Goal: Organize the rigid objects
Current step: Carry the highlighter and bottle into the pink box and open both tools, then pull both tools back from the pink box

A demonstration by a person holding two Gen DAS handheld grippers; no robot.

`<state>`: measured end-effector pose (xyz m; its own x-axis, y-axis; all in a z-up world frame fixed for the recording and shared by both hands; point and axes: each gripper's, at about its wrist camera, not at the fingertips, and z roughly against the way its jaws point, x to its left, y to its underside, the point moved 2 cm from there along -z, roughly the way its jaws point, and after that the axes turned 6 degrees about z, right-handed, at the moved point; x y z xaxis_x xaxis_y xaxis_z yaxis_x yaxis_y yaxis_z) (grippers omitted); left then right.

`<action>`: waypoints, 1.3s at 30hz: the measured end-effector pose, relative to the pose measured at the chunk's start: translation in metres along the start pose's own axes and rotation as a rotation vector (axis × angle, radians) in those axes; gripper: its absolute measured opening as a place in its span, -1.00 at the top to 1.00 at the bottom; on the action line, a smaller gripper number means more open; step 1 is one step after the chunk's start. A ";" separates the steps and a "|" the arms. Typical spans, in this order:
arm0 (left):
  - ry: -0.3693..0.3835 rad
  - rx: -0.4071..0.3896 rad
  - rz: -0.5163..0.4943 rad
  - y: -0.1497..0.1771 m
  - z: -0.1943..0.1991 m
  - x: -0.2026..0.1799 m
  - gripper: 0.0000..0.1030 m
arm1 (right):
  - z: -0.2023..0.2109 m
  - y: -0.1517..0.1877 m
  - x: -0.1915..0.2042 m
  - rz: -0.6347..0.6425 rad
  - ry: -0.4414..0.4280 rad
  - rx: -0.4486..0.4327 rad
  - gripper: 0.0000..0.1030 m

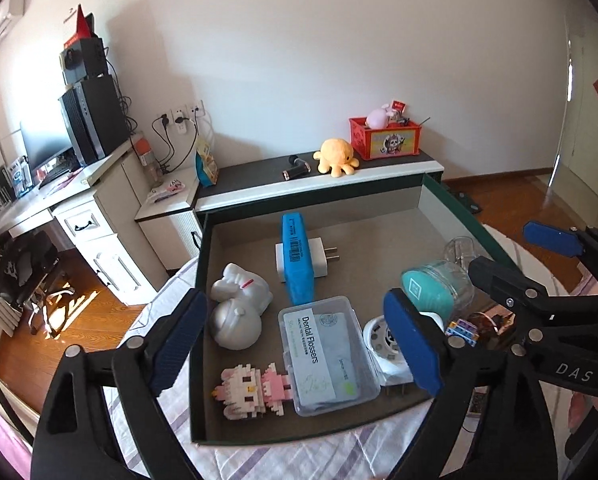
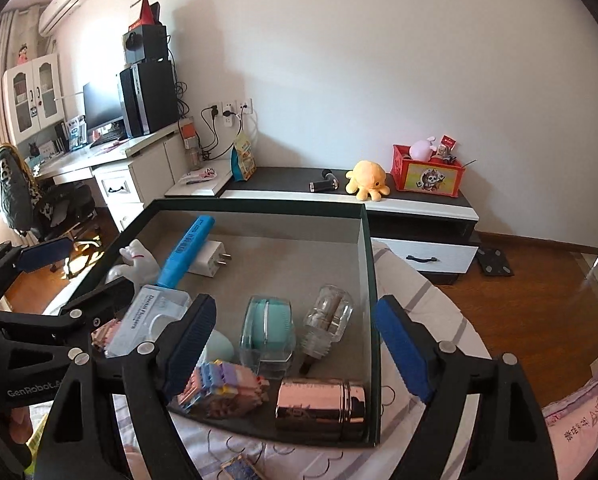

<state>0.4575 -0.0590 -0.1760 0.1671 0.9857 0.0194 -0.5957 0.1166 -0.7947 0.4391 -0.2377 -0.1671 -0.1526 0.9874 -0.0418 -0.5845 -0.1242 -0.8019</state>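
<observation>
Both claws hang wide and empty over a dark-rimmed tray (image 1: 451, 196) on a bed. The left claw (image 1: 295, 344) frames the Dental Flossers box (image 1: 329, 354); the right claw (image 2: 295, 350) frames a teal-filled clear case (image 2: 266, 336), a rose-gold cylinder (image 2: 321, 404) just below.

White wall (image 1: 339, 60), wooden floor (image 2: 539, 300), white desk (image 2: 111, 160), low cabinet (image 2: 379, 200)

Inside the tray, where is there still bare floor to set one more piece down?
Most bare floor lies at the back of the tray: behind the clear bottle and teal case, right of the white plug adapter. A smaller strip runs behind the silver figure, left of the blue box. The near half, around the Dental Flossers box, is packed.
</observation>
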 end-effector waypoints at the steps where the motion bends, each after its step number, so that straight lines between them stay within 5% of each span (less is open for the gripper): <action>1: -0.003 -0.021 0.005 0.002 0.013 0.003 -0.93 | 0.012 0.001 0.003 0.002 0.003 -0.016 -0.68; 5: -0.025 -0.110 0.016 0.015 0.067 0.010 -0.99 | 0.063 0.007 0.017 0.001 0.016 -0.084 -1.00; 22: -0.059 -0.287 0.122 0.103 0.250 0.025 -1.00 | 0.241 0.072 0.085 0.021 0.019 -0.239 -1.00; 39: -0.072 -0.397 0.134 0.129 0.348 0.016 -1.00 | 0.339 0.100 0.105 0.011 0.072 -0.376 -1.00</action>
<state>0.1099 0.0137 -0.0673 0.0450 0.9966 -0.0687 -0.2578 -0.0549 -0.9646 0.0943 -0.1794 -0.0494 -0.0933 0.9922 -0.0829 -0.2477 -0.1038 -0.9633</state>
